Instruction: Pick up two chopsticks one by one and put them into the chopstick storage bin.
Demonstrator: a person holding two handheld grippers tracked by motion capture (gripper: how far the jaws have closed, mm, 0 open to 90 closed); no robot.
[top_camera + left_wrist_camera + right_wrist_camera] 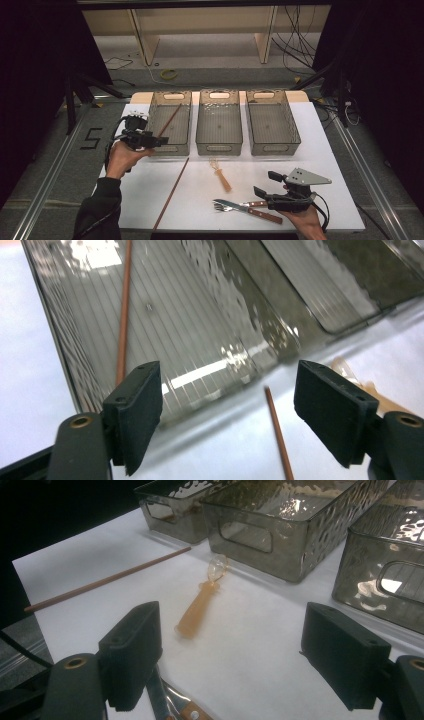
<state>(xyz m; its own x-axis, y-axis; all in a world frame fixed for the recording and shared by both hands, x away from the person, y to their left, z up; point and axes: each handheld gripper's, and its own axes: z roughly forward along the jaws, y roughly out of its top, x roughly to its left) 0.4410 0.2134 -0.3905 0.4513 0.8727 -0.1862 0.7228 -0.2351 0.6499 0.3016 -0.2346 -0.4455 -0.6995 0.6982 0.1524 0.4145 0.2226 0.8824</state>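
A brown chopstick [170,120] [123,315] lies slanted inside the left grey bin [186,131] [210,315]. My left gripper [155,141] [227,385] hovers at that bin's front left corner, open, nothing between its pads. A second chopstick [171,192] [278,432] [105,581] lies on the white table. A small whisk with an amber handle [221,177] [199,612] rests in front of the middle bin [219,147]. My right gripper [265,184] [232,630] is open near the table's front right, just above a fork [227,205] and a wooden-handled knife [260,214].
A third grey bin [274,147] stands at the right of the row, with nothing in it, like the middle one. The white table surface [330,175] ends close behind my right hand. Dark stands and cables surround the table.
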